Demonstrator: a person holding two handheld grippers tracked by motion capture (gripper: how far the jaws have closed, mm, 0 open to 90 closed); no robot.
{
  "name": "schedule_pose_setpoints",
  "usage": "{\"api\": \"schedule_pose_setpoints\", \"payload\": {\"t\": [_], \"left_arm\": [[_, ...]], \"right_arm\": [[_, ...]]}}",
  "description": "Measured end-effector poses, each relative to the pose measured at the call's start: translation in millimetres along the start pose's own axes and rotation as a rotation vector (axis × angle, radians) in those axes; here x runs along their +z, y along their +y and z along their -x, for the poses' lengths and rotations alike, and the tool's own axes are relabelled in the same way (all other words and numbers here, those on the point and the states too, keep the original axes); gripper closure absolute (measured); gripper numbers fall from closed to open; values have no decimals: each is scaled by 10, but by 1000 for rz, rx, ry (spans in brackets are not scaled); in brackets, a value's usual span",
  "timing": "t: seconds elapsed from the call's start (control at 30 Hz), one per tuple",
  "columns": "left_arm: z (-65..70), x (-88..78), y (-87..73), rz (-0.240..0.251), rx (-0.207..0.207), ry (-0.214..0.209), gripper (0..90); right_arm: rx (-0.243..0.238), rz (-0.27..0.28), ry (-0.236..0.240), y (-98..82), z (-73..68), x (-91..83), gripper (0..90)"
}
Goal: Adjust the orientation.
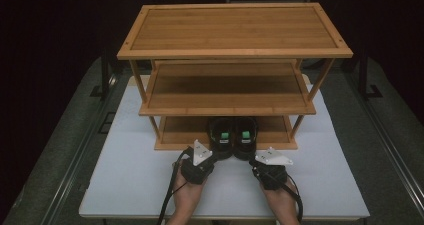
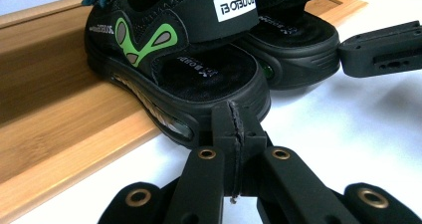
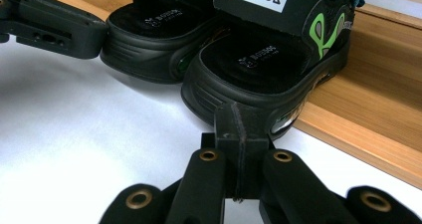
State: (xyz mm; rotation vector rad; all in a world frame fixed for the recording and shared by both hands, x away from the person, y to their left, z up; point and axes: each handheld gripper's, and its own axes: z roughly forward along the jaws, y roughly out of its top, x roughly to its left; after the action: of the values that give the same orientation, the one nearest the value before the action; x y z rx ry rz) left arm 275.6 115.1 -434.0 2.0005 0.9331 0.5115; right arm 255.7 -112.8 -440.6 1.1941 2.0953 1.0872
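The left tool (image 2: 234,129) has its jaws pressed together on nothing, tips just short of the left sandal's (image 2: 184,69) heel. The right tool (image 3: 239,129) is likewise closed and empty behind the right sandal (image 3: 268,59). Both sandals run lengthwise away from the tools, toes on the bottom shelf (image 1: 185,130), heels overhanging the bench (image 1: 125,175).

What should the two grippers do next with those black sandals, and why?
Probably push both sandals a little further onto the bottom shelf. The left hand-held gripper and right hand-held gripper are shut, each with its tip at the heel of a sandal, the left sandal and right sandal, whose heels hang over the shelf's front edge above the white table.
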Motion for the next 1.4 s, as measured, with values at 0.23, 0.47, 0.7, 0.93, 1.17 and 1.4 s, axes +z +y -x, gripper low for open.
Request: {"api": "schedule_pose_setpoints", "payload": {"t": [0.23, 0.47, 0.7, 0.93, 1.17, 1.4], "left_arm": [[-39, 52, 31, -5, 5, 16, 897], [-83, 125, 66, -5, -7, 26, 896], [-117, 199, 105, -8, -20, 32, 893], [-146, 249, 121, -5, -29, 33, 894], [-169, 289, 141, -4, -34, 39, 893], [-190, 335, 165, -8, -46, 39, 880]], "right_arm": [[5, 9, -12, 21, 3, 60, 896], [5, 6, -21, 59, 25, 126, 896], [11, -2, -33, 103, 70, 197, 896], [18, -4, -43, 124, 96, 245, 896], [16, 2, -59, 133, 105, 285, 896], [20, 8, -73, 153, 117, 340, 896]]}}
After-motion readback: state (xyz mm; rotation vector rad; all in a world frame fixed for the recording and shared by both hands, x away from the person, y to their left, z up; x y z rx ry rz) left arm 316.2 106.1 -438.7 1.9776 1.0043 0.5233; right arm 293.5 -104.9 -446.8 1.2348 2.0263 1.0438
